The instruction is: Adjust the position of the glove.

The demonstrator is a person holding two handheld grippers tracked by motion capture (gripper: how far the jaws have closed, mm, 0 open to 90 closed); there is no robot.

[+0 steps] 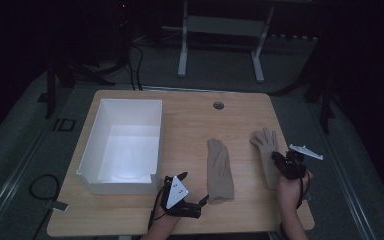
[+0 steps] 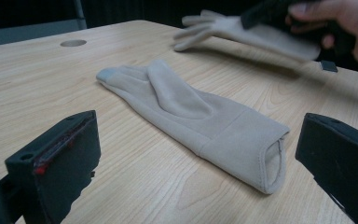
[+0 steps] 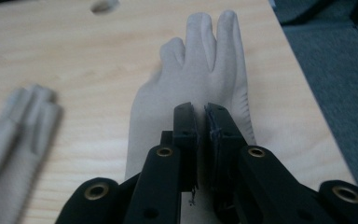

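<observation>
Right gripper: jaws pressed together on the palm fabric of the right-hand beige glove, far side of the table from the white bin.
Left gripper: jaws wide apart, flanking the cuff of the nearer beige glove, which lies flat between bin and other glove.
Risk: thin pinch may slip in lifting; fabric may sag and drag.

Your right gripper sits on the right glove; your left gripper rests by the left glove's cuff.
</observation>
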